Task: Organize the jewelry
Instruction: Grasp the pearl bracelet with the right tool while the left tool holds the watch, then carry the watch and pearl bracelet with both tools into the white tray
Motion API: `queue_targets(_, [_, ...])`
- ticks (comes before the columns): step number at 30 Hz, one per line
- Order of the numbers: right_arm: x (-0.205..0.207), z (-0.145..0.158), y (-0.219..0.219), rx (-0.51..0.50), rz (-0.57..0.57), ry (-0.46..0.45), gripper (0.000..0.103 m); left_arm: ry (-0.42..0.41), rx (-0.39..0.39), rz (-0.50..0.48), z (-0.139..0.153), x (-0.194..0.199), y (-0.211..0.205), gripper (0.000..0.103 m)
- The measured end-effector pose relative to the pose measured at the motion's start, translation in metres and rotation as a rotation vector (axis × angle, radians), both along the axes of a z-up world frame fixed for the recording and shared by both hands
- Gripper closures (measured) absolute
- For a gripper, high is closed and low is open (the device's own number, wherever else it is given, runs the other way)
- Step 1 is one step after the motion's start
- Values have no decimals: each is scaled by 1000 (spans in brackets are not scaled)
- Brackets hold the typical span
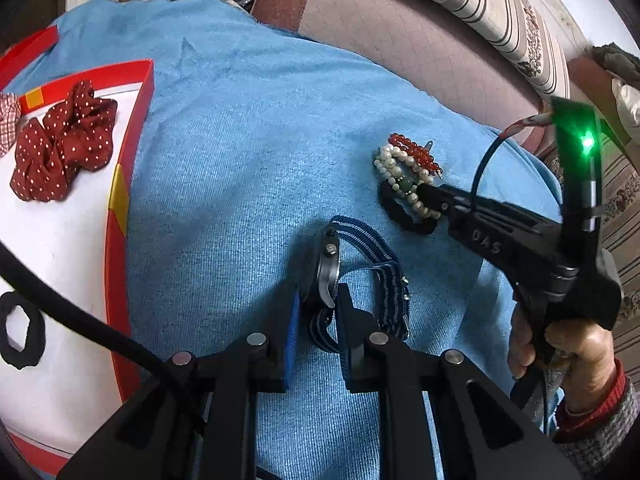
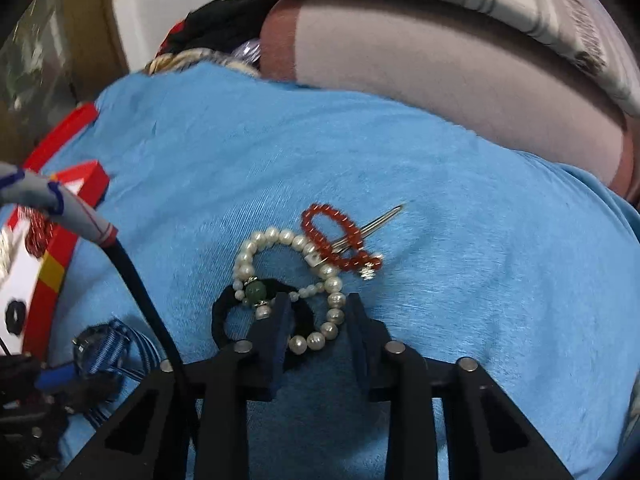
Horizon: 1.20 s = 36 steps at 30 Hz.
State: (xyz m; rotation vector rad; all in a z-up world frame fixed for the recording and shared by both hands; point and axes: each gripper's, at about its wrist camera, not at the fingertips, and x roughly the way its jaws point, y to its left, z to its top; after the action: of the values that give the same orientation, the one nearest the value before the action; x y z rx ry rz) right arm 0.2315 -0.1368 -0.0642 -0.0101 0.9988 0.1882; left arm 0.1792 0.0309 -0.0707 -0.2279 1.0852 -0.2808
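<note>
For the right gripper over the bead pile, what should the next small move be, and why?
Probably close the right gripper on the pearl bracelet. Its fingers stand open on either side of the bracelet's lower loop on the blue cloth, with nothing pinched yet. The black hair tie lies under the same spot, so it may come along. The left gripper already clamps the watch.

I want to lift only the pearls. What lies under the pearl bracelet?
The pearl bracelet lies across a black hair tie and meets the red bead bracelet with its metal hairpin; elsewhere blue cloth. Anything beneath the overlap is covered.

Two bracelets (image 2: 292, 280), one watch (image 1: 326, 276), two scrunchies (image 1: 60, 144).
</note>
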Motion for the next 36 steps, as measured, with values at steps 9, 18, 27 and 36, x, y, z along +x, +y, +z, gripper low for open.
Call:
queue_targets(9, [-32,23,-26,177,-55,-8,93,-22,2,3,9,-9,3,87])
queue_targets(18, [-86,51,-40,249,-86,-50,93,-75,8,11,36,-35,15,87])
queue_targets(27, [-109,82,-26,239,-57,-92,93,-125,20,41,65,-64,38,87])
queue_targets(36, [-122,124,29,225,42,-154,93,-179,68,133,94,-90,98,87])
